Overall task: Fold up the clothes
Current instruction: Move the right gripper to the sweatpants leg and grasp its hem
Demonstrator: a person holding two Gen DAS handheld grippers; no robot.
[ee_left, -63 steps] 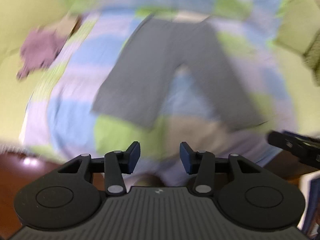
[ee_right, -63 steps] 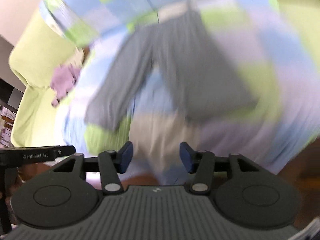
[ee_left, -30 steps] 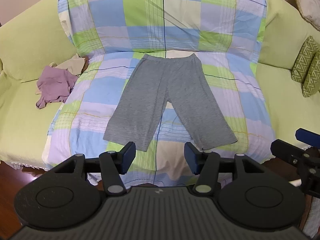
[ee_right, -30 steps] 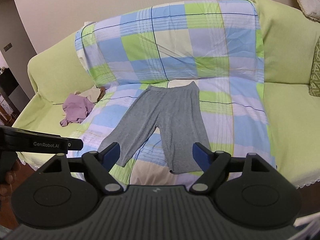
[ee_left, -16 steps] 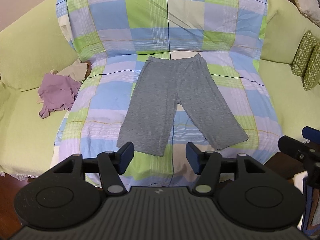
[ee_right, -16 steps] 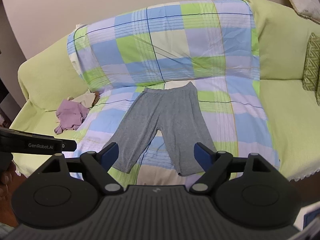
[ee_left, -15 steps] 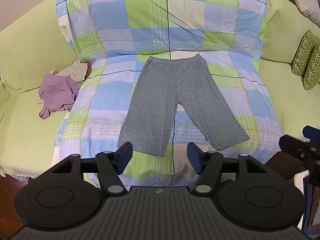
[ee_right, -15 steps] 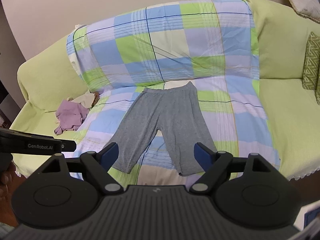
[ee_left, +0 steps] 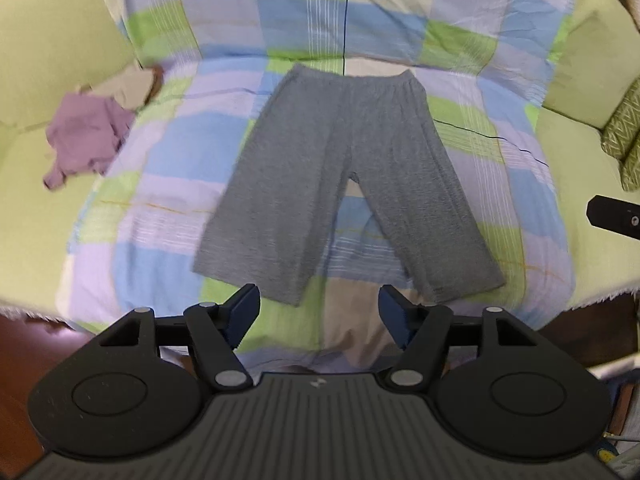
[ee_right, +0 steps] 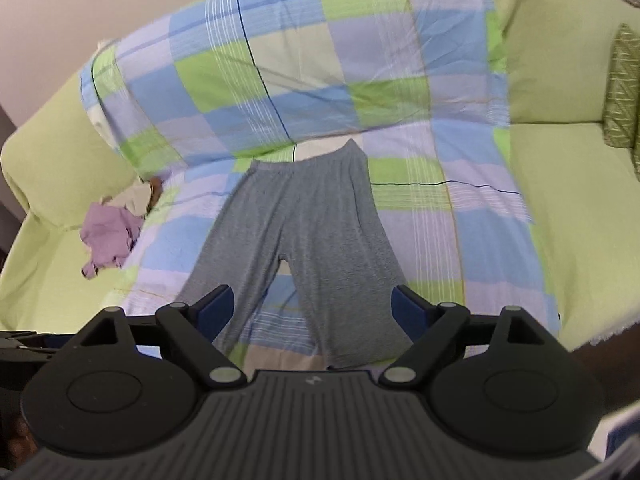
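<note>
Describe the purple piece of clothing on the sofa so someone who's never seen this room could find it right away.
Start at the light green sofa draped with a blue, green and lilac checked blanket. Just off the blanket's left edge, on the bare green seat, lies a crumpled purple garment. Unlike the grey knit pants spread flat mid-blanket, it is bunched up, touching a beige cloth behind it.

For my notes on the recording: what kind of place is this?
Probably a home living room: a light green sofa with a checked blanket, grey pants laid flat, and a patterned cushion.
</note>
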